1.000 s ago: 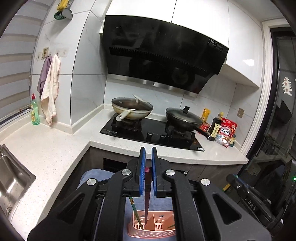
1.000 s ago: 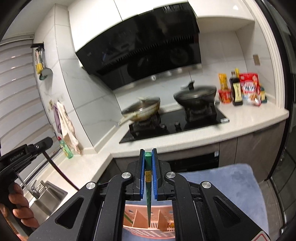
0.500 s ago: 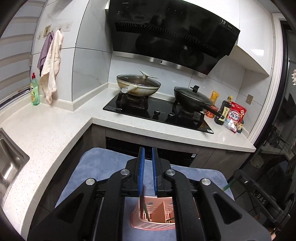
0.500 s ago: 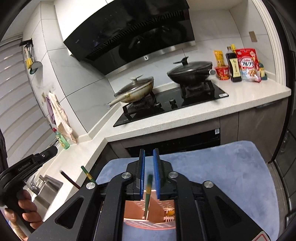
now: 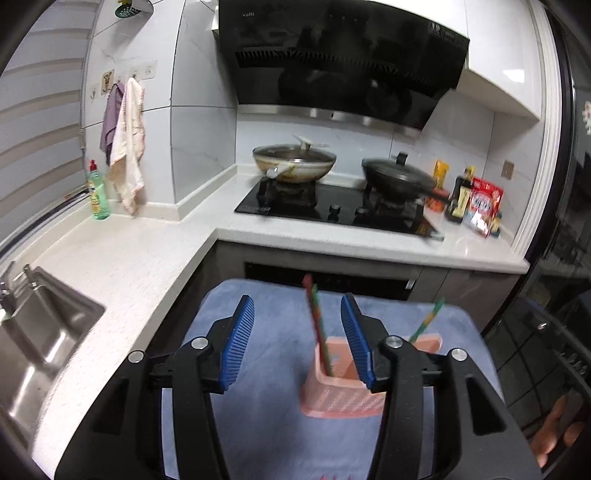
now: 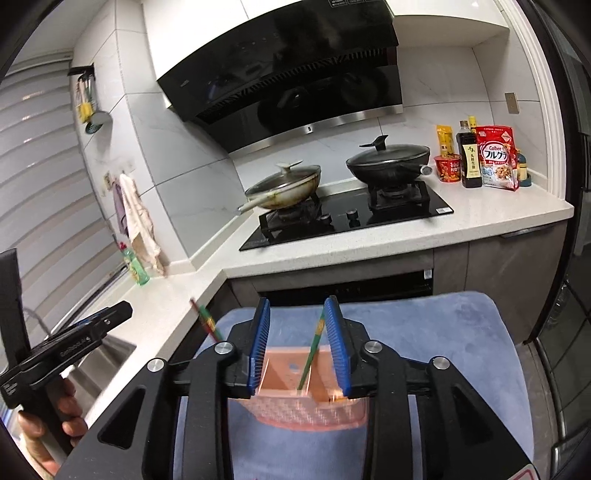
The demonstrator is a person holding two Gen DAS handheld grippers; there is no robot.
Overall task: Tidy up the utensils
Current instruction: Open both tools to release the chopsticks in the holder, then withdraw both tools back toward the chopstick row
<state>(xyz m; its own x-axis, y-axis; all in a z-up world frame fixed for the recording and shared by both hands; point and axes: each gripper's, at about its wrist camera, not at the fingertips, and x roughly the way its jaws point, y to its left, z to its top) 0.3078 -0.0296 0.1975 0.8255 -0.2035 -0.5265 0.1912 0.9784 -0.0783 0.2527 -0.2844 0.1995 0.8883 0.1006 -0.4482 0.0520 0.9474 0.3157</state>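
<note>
Both grippers, left gripper (image 5: 297, 339) and right gripper (image 6: 297, 349), are hovering with fingers spread, pinching nothing. Two chopsticks are leaning in the pink utensil basket (image 5: 343, 400) on the blue mat (image 5: 266, 424): the red-tipped chopstick (image 5: 317, 325) toward 11 o'clock, the green chopstick (image 6: 310, 354) toward 1 o'clock. They look light, stiff and slick; pinching mid-shaft would suit best.

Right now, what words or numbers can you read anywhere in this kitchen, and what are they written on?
"Calbee" and "フルグラ": red cereal bag on the white counter.
"vatti": small white print on the black range hood.
Dark sauce bottle: label has characters, too small to read.
Red instant noodle cup and yellow packet: print too blurred.
Black handheld left gripper: white lettering on its side, too blurred.
Green dish soap bottle: label unreadable.
</note>
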